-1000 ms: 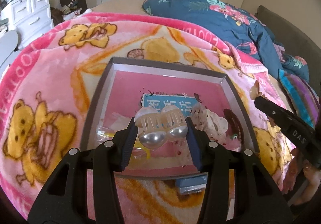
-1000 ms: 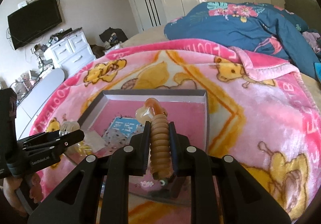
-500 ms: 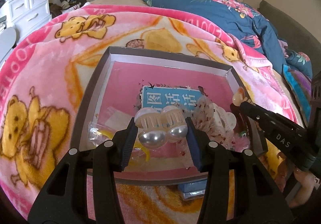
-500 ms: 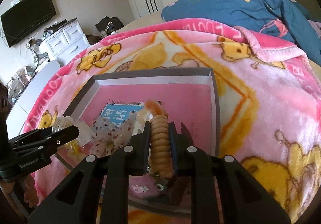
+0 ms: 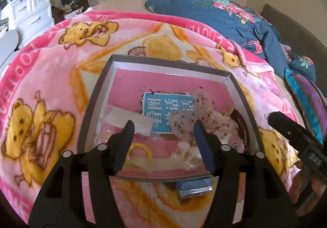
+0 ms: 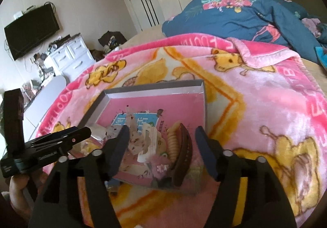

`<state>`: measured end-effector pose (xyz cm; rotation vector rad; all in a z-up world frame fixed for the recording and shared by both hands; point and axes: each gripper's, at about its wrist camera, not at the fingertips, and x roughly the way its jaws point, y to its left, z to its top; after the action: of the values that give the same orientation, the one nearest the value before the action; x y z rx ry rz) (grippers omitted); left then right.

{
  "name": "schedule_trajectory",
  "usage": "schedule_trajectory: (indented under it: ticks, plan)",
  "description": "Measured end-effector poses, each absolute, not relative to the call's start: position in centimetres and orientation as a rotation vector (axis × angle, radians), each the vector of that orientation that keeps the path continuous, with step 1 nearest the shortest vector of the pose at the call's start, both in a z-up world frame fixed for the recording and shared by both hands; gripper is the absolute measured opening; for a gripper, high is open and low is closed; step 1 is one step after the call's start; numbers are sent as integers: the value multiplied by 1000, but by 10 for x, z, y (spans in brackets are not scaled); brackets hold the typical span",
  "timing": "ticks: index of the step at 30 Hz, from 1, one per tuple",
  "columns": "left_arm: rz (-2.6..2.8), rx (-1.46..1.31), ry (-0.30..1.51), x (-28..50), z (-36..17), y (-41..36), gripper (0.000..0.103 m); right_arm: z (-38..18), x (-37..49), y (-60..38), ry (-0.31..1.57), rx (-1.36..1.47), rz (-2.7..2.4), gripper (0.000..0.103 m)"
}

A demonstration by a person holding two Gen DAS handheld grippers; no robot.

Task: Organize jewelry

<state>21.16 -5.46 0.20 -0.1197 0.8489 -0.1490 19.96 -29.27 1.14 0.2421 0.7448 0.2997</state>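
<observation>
Both grippers are hovering over the tray point(image 5: 96, 105) on the bed. The left gripper point(image 5: 163, 142) and right gripper point(image 6: 161, 146) are opening their jaws with nothing between them. The hair clips point(image 6: 179, 146) are lying in the tray's near corner; they look light, stiff and slippery, so gripping across the curved back seems best.

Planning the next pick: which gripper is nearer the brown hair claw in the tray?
Right. The right gripper sits just over the brown hair claw, jaws opening, the claw lying loose between them. The left gripper hovers over the tray's other side, also opening, empty.
</observation>
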Motion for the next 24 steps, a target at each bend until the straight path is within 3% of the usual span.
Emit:
schedule_trajectory:
  ticks: [3, 13, 24]
  plan:
    - [-148, -124, 836, 206, 10, -54, 60, 22, 186, -301, 718, 262, 293, 84]
    - [-141, -142, 774, 183, 40, -48, 82, 52, 158, -312, 662, 267, 307, 86]
    - [-143, -146, 711, 155, 68, -42, 90, 79, 136, -309, 614, 267, 327, 87]
